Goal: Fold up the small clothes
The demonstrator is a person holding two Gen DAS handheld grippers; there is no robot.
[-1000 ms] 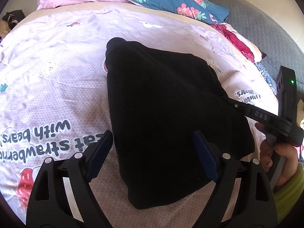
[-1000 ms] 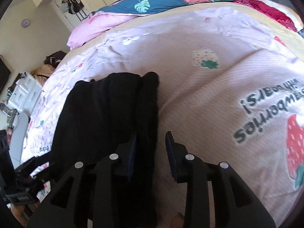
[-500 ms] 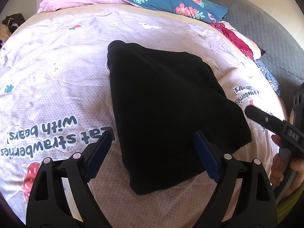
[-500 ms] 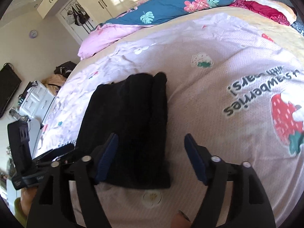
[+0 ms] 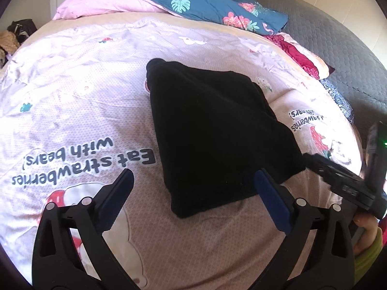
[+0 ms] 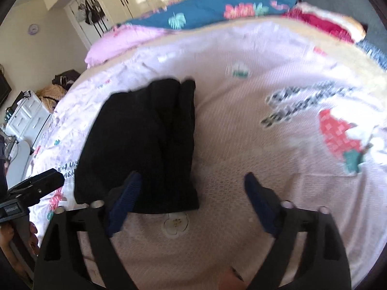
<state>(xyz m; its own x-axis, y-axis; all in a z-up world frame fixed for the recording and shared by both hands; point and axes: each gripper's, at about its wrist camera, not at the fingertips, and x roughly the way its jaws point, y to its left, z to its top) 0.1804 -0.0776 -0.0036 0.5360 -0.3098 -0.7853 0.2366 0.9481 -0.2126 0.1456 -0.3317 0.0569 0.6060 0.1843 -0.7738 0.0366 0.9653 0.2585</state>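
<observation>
Black garment lies folded flat mid-bedspread, released. Left gripper and right gripper hang above its near edge, jaws opening, nothing between them.

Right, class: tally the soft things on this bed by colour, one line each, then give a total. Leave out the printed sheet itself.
Black garment: 1
Pink quilt: 1
Blue floral quilt: 1
Red and cream pillow: 1
Total: 4
</observation>
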